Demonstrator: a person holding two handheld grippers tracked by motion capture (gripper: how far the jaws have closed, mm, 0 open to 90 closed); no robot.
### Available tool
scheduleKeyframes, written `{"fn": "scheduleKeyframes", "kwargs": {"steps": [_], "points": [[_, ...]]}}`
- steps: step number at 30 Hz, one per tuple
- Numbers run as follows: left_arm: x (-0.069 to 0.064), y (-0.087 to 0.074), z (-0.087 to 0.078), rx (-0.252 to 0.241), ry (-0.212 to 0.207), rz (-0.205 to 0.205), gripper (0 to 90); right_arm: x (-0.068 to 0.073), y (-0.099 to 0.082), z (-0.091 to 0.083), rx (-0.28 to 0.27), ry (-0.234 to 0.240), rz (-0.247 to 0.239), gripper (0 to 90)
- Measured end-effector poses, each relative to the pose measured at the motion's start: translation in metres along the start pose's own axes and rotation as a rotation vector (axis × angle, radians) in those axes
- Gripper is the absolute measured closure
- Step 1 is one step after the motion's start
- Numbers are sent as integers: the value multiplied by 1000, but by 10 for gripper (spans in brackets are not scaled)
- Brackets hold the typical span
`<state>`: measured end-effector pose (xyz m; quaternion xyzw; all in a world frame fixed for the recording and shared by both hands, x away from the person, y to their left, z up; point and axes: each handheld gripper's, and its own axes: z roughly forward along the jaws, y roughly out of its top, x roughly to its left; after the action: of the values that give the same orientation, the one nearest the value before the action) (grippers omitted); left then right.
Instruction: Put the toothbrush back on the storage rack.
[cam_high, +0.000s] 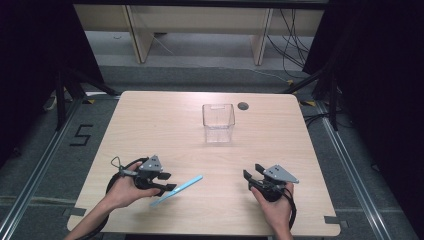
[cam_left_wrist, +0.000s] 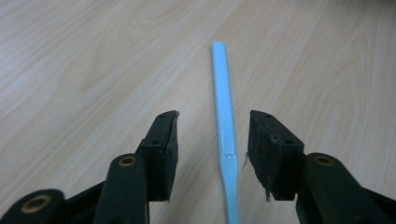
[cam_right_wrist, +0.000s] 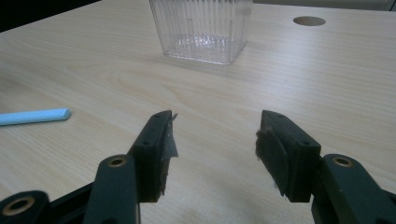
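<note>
At the near left of the table (cam_high: 150, 120): left claw (cam_high: 170, 182), held in the left hand (cam_high: 122, 191).
- Stands about half open.
- Sits low over the wood, with one jaw on each side of the blue stick (cam_high: 176, 190).
- Leaves a wide gap on one side and a very thin gap on the other, so seems to press on nothing. Holds nothing.

Blue stick:
- Lies flat on the table, slanted, with one end between the jaws and the far end pointing toward the middle of the table.
- Looks long, thin and light blue.

At the near right of the table: right claw (cam_high: 251, 172), held in the right hand (cam_high: 274, 205).
- Stands wide open.
- Holds nothing and touches nothing, with bare wood between the jaws.
- Points toward the clear box (cam_high: 218, 122), well apart from it.

Clear box:
- Stands upright near the middle of the far half of the table.
- Sits just beside a small round hole (cam_high: 243, 106) in the table top.

Count:
- Two claws.
- Two hands.
- One blue stick.
- One clear box.
- One round hole.
- One table.
</note>
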<state>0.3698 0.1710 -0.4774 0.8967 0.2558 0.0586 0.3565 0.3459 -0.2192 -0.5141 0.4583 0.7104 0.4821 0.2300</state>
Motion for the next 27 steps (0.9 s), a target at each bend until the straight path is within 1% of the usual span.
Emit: {"fn": "scheduleKeyframes", "kwargs": {"steps": [1,2,3,4,5,6,7,8,9,10,11,12,13,14,15,16,17,18,19,20,21,22,23,24,25,26,27], "points": [[-1,2,1,11,-6,3,534,0,0,0,0,0,0,456],[-1,2,1,11,-6,3,536,0,0,0,1,0,0,456],[-3,3,4,11,-11,-7,536,0,0,0,1,0,0,456],[-2,7,4,67,-22,43,540,0,0,0,1,0,0,455],[-2,7,4,67,-22,43,543,0,0,0,1,0,0,455],[-4,10,7,85,-27,45,544,0,0,0,2,1,0,455],[-3,12,7,112,-31,72,544,-3,0,2,-17,4,-40,455],[-3,12,7,112,-31,72,545,-3,0,2,-17,4,-40,455],[-4,14,8,128,-33,80,547,-1,0,2,-7,9,-14,455],[-4,15,9,144,-35,84,547,-1,0,2,-7,9,-14,455],[-6,20,12,169,-27,87,555,-3,1,2,-8,6,-36,455],[-6,20,12,169,-27,87,556,-3,1,2,-8,6,-36,455],[-8,24,14,193,-26,91,556,-3,1,2,-6,5,-36,455],[-8,24,14,193,-26,91,556,-3,1,2,-6,5,-36,455],[-10,26,16,192,-26,78,556,-2,1,3,-3,14,-26,454],[-9,29,15,228,-24,105,556,-2,1,2,5,7,-20,454],[-8,34,16,280,-27,134,554,-2,1,2,6,8,-25,454],[-8,34,16,280,-27,134,552,-2,1,2,6,8,-25,454],[-9,36,17,300,-30,130,542,-2,1,3,-6,15,-27,453],[-10,37,19,315,-31,126,534,-2,0,3,-6,26,-19,452],[-10,40,21,349,-29,146,530,-2,1,3,-4,26,-19,451],[-12,41,22,364,-31,131,527,-2,1,2,7,13,-16,450],[-12,42,23,372,-26,134,524,-3,1,2,7,4,-36,449],[-12,42,23,372,-26,134,523,0,1,2,20,11,2,449],[-13,45,25,388,-20,131,523,-1,1,2,17,10,-4,449],[-13,45,25,388,-20,131,523,-1,1,2,17,10,-4,449],[-12,47,26,399,-16,134,523,-1,1,2,13,13,-11,449]]}}
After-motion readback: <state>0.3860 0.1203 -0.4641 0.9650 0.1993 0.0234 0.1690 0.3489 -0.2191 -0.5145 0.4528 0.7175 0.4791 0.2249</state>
